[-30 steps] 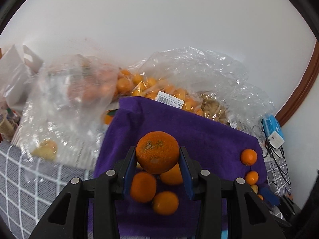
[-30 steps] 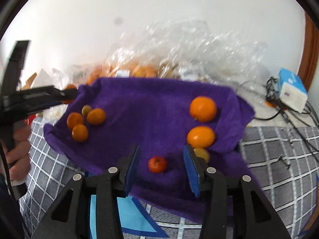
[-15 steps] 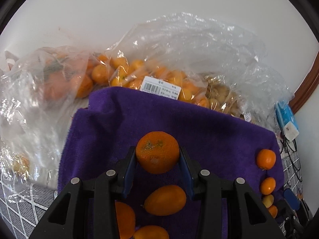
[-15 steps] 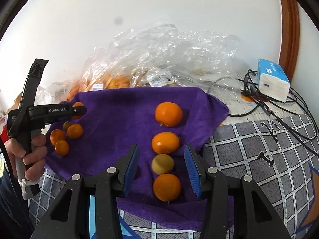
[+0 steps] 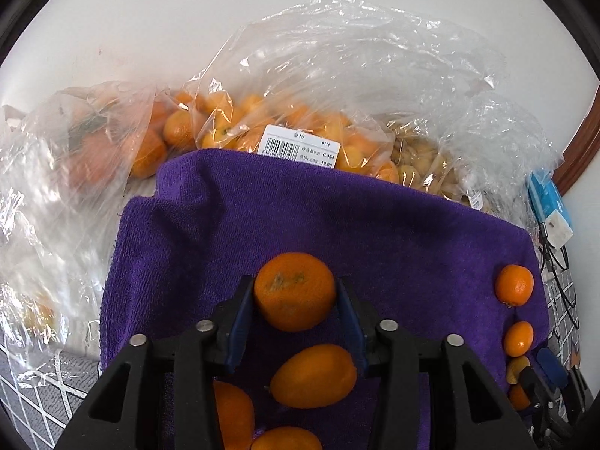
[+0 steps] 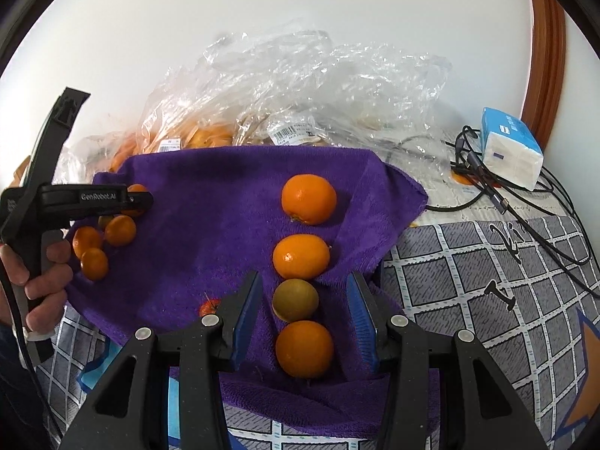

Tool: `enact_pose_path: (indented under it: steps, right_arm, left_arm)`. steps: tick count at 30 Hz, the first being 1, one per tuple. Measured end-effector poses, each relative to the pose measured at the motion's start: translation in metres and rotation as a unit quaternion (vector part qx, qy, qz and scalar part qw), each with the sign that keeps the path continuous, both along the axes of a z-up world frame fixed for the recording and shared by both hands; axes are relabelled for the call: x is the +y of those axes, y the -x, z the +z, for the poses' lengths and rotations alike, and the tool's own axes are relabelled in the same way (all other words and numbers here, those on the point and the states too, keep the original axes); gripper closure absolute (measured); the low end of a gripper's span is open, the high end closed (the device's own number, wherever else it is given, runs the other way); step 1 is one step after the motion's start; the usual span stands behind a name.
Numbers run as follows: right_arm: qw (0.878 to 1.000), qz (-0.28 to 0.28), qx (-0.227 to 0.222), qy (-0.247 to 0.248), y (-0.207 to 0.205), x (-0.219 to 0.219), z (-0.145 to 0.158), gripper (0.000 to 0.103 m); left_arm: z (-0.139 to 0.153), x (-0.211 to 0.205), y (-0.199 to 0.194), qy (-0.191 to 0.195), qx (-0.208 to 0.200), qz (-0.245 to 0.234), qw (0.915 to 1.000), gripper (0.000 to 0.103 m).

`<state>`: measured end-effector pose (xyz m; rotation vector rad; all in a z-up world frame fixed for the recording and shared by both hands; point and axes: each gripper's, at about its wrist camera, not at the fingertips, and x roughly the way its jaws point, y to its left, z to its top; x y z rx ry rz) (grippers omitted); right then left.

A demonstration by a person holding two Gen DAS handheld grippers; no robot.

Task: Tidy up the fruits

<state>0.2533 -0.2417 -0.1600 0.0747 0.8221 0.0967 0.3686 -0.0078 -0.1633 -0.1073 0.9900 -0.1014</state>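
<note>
**Left holds mandarin over cloth**

Purple cloth (image 5: 337,225) covers a checked table (image 6: 487,262), fruit bags (image 5: 300,86) behind. Left gripper (image 5: 296,300) clamped on a mandarin (image 5: 295,290), w/ 3 fruit of the left cluster below/behind its jaws; bare cloth lies straight ahead. Right gripper (image 6: 303,311) released, jaws either side of a greenish fruit (image 6: 295,299), nothing gripped. Right column: 4 fruit, long axis running away from right gripper. Left cluster near the held one: 4, partly hidden. 1 small red fruit (image 6: 209,305) by right gripper's left finger.

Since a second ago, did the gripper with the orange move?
Yes. The left gripper, shut on the orange, has moved forward over the purple towel toward the labelled fruit bag, which now looks nearer in its view.
</note>
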Motion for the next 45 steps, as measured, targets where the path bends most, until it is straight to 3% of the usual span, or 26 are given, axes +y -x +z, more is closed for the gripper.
enact_pose_path:
  steps: [4, 11, 15, 22, 25, 28, 30, 35, 39, 43, 45]
  right_arm:
    - [1.0, 0.0, -0.001, 0.007, 0.0, 0.002, -0.002, 0.057]
    - [1.0, -0.002, -0.002, -0.002, 0.0, 0.0, 0.0, 0.056]
    - [1.0, 0.0, -0.004, -0.019, 0.002, -0.001, 0.012, 0.054]
    - [1.0, -0.01, -0.002, -0.011, 0.031, 0.003, 0.04, 0.05]
    - [1.0, -0.016, -0.008, -0.018, 0.053, 0.002, 0.055, 0.047]
    - [0.999, -0.013, -0.015, -0.032, 0.082, 0.0, 0.074, 0.038]
    - [0.999, -0.015, -0.02, -0.033, 0.097, -0.001, 0.083, 0.034]
    - [0.999, -0.023, -0.031, -0.01, 0.137, -0.005, 0.102, 0.033]
    - [0.998, -0.025, -0.053, -0.008, 0.165, -0.009, 0.113, 0.016]
    - [0.997, -0.026, -0.07, 0.011, 0.193, -0.007, 0.124, 0.013]
    - [0.996, -0.029, -0.079, 0.014, 0.205, -0.008, 0.131, 0.006]
  left_arm:
    - [0.011, 0.004, 0.003, 0.005, -0.018, 0.001, 0.9998, 0.048]
    - [0.029, -0.001, 0.008, 0.007, -0.027, -0.005, 0.9996, 0.046]
    - [0.054, -0.007, 0.026, -0.014, -0.043, -0.014, 0.9989, 0.042]
    - [0.075, 0.003, 0.099, -0.051, -0.068, -0.031, 0.9959, 0.038]
    - [0.077, 0.01, 0.132, -0.037, -0.068, -0.022, 0.9968, 0.038]
    - [0.086, 0.013, 0.17, -0.043, -0.08, -0.016, 0.9958, 0.037]
    - [0.091, 0.015, 0.189, -0.042, -0.09, -0.013, 0.995, 0.033]
    - [0.104, 0.016, 0.237, -0.047, -0.121, 0.001, 0.9915, 0.025]
    - [0.113, 0.014, 0.269, -0.044, -0.137, 0.003, 0.9896, 0.017]
    - [0.12, 0.007, 0.296, -0.06, -0.151, -0.001, 0.9866, 0.013]
    - [0.124, 0.003, 0.307, -0.065, -0.157, -0.004, 0.9855, 0.011]
